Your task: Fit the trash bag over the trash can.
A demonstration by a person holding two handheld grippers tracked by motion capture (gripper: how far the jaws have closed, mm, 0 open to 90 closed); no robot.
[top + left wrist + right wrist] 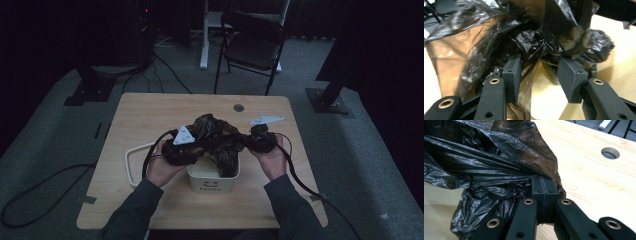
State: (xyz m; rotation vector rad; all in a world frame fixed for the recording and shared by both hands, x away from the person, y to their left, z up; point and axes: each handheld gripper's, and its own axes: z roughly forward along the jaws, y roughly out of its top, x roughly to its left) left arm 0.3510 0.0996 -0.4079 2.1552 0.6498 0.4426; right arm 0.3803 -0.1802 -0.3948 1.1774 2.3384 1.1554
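Note:
A crumpled black plastic bag [216, 134] hangs stretched between both hands over a small white bin [214, 181] at the table's front middle. In the left gripper view, my left gripper [539, 72] stands with its jaws apart. A loose fold of the bag [499, 42] lies between them, and the pads do not press on it. From above, the left gripper [189, 149] is at the bag's left end. My right gripper [544, 185] is shut on a gathered edge of the bag [489, 170]. It holds the bag's right end [256, 137].
The wooden table [150, 110] has a round cable hole [238, 107] at the back. A white rounded frame [131, 167] lies left of the bin. A folding chair [252, 45] stands behind the table. Cables trail off both sides.

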